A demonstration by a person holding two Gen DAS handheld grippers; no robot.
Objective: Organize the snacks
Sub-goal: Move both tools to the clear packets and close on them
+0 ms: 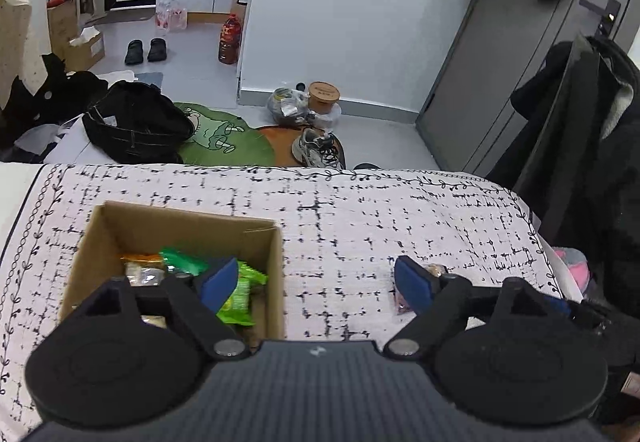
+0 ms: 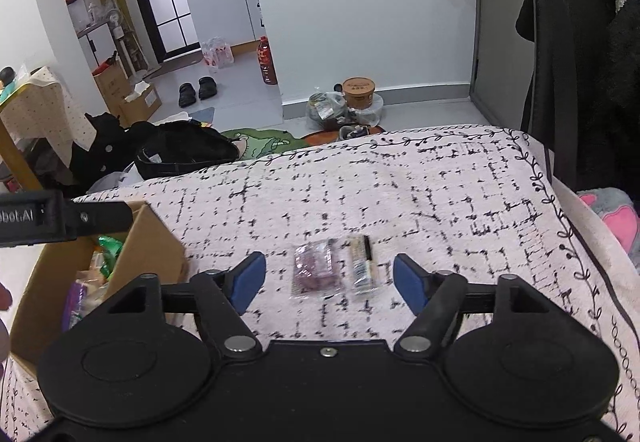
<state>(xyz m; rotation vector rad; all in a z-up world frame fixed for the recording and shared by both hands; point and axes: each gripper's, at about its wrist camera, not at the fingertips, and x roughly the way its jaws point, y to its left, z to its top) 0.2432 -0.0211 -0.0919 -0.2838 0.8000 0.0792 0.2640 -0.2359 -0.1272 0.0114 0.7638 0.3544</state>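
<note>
A cardboard box [image 1: 100,238] stands on the patterned cloth and holds green snack packets [image 1: 240,294] and other wrappers. My left gripper [image 1: 316,284] is open with nothing between its fingers; its left finger hangs over the box's right side. On the cloth to the right of the box lie a clear packet with purple contents [image 2: 314,272] and a pale packet [image 2: 362,266] side by side. My right gripper [image 2: 328,278] is open, and both packets sit between its spread blue pads without being pressed. The box [image 2: 156,238] is at this view's left, with the left gripper's body [image 2: 60,218] above it.
The cloth-covered surface [image 1: 360,210] ends at a far edge above a cluttered floor: a black bag [image 1: 136,122], a green mat [image 1: 224,138], shoes [image 1: 318,148]. Dark coats [image 1: 580,146] hang at the right. A pink and grey item [image 2: 616,218] lies past the right edge.
</note>
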